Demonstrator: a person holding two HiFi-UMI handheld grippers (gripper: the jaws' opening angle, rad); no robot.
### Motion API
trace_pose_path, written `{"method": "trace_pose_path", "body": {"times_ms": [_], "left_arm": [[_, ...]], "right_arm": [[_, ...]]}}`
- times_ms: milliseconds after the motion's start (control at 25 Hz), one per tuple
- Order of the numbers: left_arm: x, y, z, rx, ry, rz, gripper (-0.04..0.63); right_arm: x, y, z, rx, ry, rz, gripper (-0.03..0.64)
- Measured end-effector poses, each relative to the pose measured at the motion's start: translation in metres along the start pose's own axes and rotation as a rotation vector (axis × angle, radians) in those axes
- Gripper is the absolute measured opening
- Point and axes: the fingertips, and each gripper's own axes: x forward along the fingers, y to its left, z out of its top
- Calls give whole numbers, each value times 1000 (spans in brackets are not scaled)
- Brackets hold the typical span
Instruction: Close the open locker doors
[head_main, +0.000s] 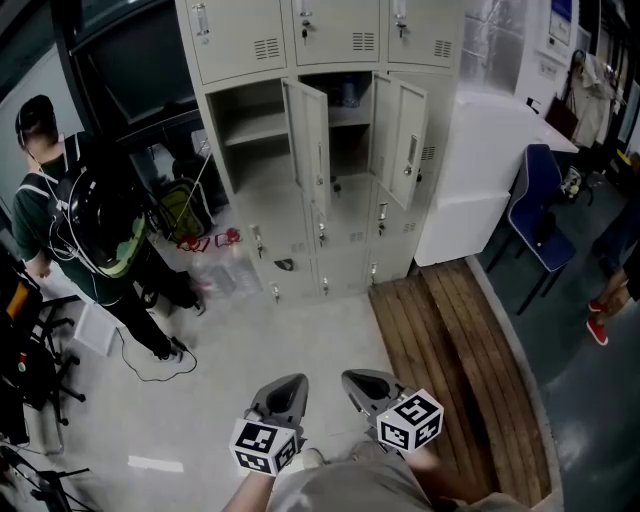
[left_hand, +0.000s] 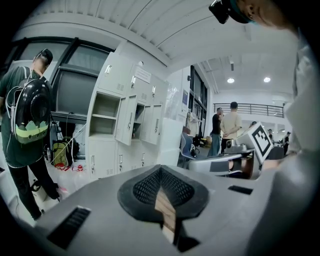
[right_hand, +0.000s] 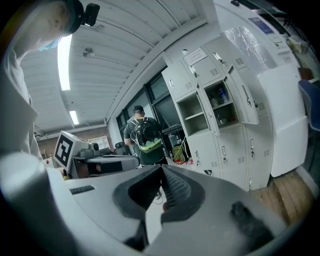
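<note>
At the far left a person (head_main: 60, 215) with a black backpack (head_main: 95, 215) stands on the pale floor (head_main: 250, 330), well apart from both tools. To the right of the person, at the far side, stands the bank of grey lockers (head_main: 330, 40). In its middle row two locker doors hang open: the left open door (head_main: 309, 145) and the right open door (head_main: 406, 140) both swing out toward the near side, with open compartments beside them. The top and bottom rows are shut.

Near the bottom edge, the left tool (head_main: 288, 388) points toward the lockers, well short of them; its jaws are pressed together with nothing between them. Just beside it, the right tool (head_main: 362, 381) is likewise closed and empty, and also far from the doors.

Right of the lockers a white cabinet (head_main: 485, 190) stands against them. Wooden boards (head_main: 450, 350) run along the floor on the right, and a blue chair (head_main: 540, 215) sits at the far right.
</note>
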Motion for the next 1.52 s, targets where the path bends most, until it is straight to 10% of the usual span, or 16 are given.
{"method": "trace_pose_path", "body": {"times_ms": [1520], "left_arm": [[76,-16,8,-31,-31,77,14]], "right_arm": [[-6,-79,6,-7,46,86,28]]}}
